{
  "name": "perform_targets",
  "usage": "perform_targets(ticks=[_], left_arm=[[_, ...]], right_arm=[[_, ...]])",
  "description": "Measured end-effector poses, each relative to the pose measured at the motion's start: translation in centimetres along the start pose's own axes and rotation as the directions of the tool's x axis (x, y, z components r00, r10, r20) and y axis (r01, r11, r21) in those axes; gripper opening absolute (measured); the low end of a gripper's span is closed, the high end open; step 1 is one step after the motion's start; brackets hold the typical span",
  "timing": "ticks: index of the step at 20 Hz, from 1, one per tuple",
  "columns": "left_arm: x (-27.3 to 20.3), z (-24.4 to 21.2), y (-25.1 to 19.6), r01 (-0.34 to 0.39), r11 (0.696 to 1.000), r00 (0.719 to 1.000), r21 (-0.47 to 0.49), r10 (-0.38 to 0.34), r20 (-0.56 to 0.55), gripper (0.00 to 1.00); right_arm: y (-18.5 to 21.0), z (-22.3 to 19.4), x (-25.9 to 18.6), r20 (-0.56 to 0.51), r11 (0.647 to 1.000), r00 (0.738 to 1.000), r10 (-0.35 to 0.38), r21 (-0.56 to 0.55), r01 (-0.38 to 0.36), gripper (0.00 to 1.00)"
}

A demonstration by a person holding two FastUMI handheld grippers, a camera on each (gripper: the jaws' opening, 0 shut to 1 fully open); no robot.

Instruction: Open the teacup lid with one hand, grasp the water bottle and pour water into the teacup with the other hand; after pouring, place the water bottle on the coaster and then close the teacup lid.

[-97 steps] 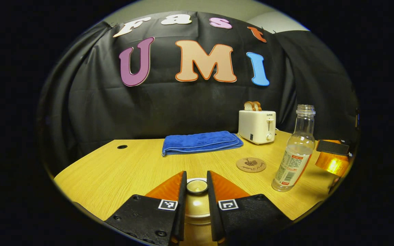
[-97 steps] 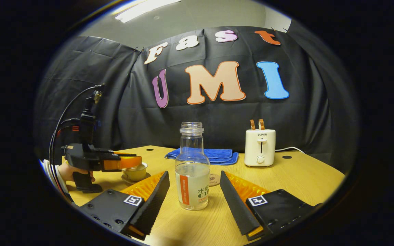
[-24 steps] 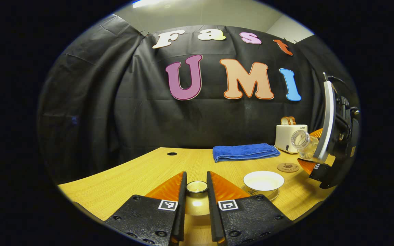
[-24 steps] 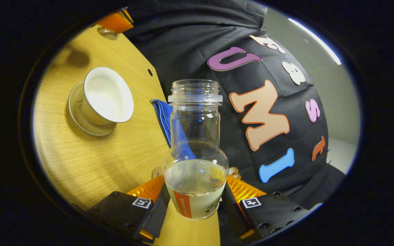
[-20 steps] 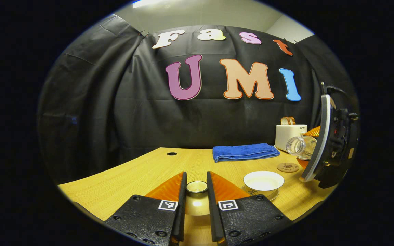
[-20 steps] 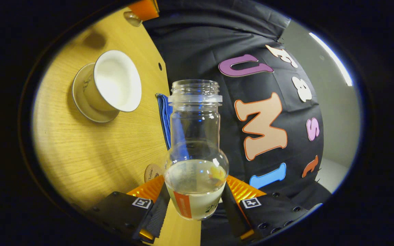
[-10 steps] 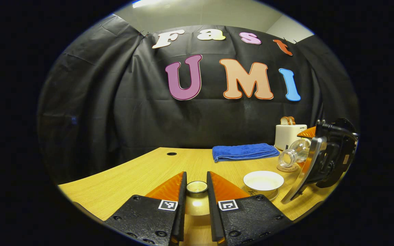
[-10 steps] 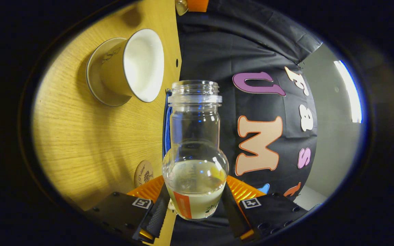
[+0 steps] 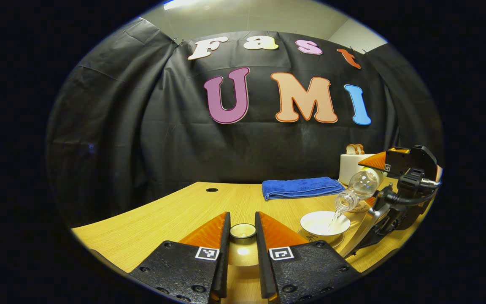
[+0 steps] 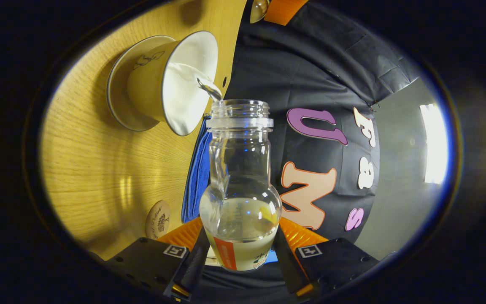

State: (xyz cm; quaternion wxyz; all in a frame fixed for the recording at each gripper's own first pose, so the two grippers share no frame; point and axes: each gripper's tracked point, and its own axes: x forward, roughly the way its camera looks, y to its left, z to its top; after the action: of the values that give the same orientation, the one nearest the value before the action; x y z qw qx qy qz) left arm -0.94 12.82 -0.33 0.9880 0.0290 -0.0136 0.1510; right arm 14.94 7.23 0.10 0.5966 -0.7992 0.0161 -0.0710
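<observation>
Now that the right gripper (image 10: 238, 253)—clamping the bottle (image 10: 240, 185)—has tipped further, water reaches the teacup (image 10: 171, 80).

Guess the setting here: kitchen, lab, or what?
Likely a staged recording booth, not a real kitchen: black cloth backdrop, one wooden table, and household props set out on it, a toaster and a folded blue towel.

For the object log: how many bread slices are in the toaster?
2, side by side atop the toaster, bread slices at the table's far right; the bottle hides part of the toaster.
</observation>
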Motion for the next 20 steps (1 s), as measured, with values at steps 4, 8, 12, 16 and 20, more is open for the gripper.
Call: perform_targets(ticks=[4, 8, 12, 16, 20], left_arm=[[0.0, 0.0, 0.0, 0.0, 1.0, 1.0, -0.001, 0.0, 0.001, 0.28], [-0.1, -0.1, 0.0, -0.003, 1.0, 1.0, -0.001, 0.003, 0.001, 0.28], [0.0, -0.1, 0.1, -0.002, 1.0, 1.0, -0.001, 0.002, 0.002, 0.28], [-0.1, -0.1, 0.2, -0.003, 1.0, 1.0, -0.001, 0.003, 0.002, 0.28], [-0.1, -0.2, 0.0, -0.003, 1.0, 1.0, -0.001, 0.003, 0.001, 0.28]], right_arm=[[-0.9, 0.1, 0.1, 0.007, 1.0, 1.0, -0.023, -0.021, 0.023, 0.8], [-1.3, 0.1, 0.4, 0.018, 0.996, 0.998, -0.057, -0.071, 0.058, 0.8], [-1.7, 0.1, 0.6, 0.03, 0.99, 0.996, -0.086, -0.112, 0.089, 0.79], [-2.6, 0.0, 0.8, 0.05, 0.978, 0.992, -0.117, -0.165, 0.124, 0.79], [-4.5, 0.0, 1.2, 0.064, 0.971, 0.987, -0.145, -0.183, 0.155, 0.79]])
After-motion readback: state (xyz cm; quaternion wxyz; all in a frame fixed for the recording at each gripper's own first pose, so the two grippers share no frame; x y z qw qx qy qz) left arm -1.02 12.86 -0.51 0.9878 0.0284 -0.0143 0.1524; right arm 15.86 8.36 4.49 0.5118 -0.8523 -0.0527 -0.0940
